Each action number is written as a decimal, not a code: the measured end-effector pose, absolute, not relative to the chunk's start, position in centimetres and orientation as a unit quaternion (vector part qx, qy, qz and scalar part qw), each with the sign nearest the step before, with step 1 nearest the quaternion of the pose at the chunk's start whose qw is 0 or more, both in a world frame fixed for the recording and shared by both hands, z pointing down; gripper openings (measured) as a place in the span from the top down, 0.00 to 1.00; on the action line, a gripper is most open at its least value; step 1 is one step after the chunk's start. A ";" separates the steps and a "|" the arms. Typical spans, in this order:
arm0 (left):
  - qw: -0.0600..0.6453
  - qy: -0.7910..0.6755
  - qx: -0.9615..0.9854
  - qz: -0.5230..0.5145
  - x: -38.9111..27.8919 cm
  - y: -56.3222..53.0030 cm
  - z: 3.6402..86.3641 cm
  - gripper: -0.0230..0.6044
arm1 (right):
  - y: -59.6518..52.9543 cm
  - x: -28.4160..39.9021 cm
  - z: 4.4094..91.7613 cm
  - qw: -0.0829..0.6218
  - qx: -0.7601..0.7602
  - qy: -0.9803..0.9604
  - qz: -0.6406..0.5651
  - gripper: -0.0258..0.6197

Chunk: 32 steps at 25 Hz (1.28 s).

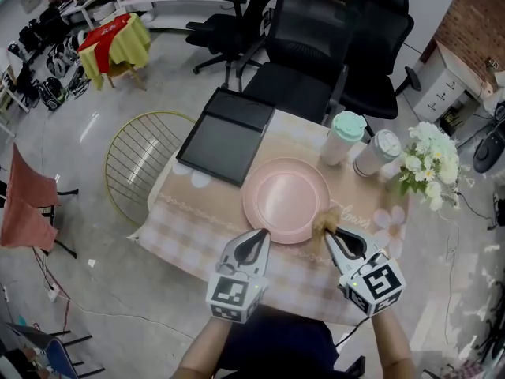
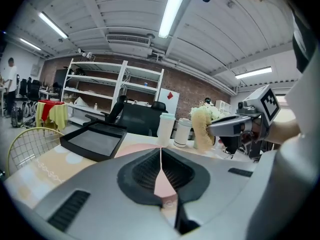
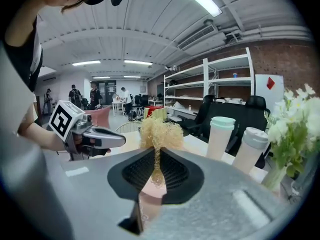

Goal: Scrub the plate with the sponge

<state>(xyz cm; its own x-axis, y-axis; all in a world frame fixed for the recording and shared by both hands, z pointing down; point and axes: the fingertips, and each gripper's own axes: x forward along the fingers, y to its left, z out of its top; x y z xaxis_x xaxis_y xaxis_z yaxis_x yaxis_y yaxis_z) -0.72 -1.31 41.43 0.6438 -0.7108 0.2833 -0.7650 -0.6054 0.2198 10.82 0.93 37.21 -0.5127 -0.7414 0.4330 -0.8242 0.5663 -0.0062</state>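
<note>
The pink plate (image 1: 286, 200) lies empty in the middle of the table on a checked tablecloth (image 1: 189, 239), its near rim toward the person. The sponge (image 1: 322, 227), a tan, loosely fibrous scouring pad, hangs at the plate's near right rim, pinched in the right gripper (image 1: 332, 236). The right gripper view shows the two jaws clamped on its lower strands, with the frizzy bulk standing out beyond the tips. That leaves the working part free to meet the plate. Whether it touches the rim I cannot tell. By my reading, scrubbing has not begun, since the pad is at the edge and not on the plate's face.

The left gripper (image 1: 259, 235) has its tips at the plate's near left rim, jaws pressed together with nothing between them. Its own view shows only a thin seam, with pink plate beneath. It seems placed there to steady the plate against sliding on the cloth, though contact is not clear.

Beyond the plate, a black tray (image 1: 225, 136) sits just beside its far left rim. A mint-lidded cup (image 1: 344, 136) and a white-lidded cup (image 1: 376, 152) stand near the far right, next to a bunch of white flowers (image 1: 430, 164). These look clear of a scrubbing stroke, the cups least so. Black office chairs (image 1: 304, 54) stand behind the table, and a round wire basket (image 1: 142, 160) sits on the floor to its left.
</note>
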 end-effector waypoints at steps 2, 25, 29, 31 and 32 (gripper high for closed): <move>0.151 -0.418 0.892 0.082 -1.0 -2.0 41.0 0.94 | 0.2 10.5 37.0 0.208 0.438 -0.869 0.100 0.91; 0.146 -0.475 0.863 0.087 -3.0 -9.5 43.3 0.94 | -8.8 5.6 41.9 0.304 0.317 -0.895 0.077 0.91; 0.155 -0.485 0.856 0.090 -3.2 -10.1 44.5 0.94 | -10.7 4.9 43.9 0.324 0.306 -0.892 0.069 0.91; 0.157 -0.490 0.852 0.094 -3.3 -10.2 45.0 0.94 | -11.4 4.3 44.9 0.338 0.296 -0.891 0.058 0.91; 0.158 -0.492 0.851 0.095 -3.4 -10.2 45.3 0.94 | -11.6 4.0 45.4 0.346 0.289 -0.891 0.050 0.91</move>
<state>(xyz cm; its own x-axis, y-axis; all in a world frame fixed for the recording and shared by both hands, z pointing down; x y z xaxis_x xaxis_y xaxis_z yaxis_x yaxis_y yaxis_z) -3.43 -10.20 45.25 0.4971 -0.8075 0.3176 -0.8677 -0.4650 0.1758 3.97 -11.65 45.39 -0.5931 -0.4811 0.6456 -0.5507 0.8273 0.1106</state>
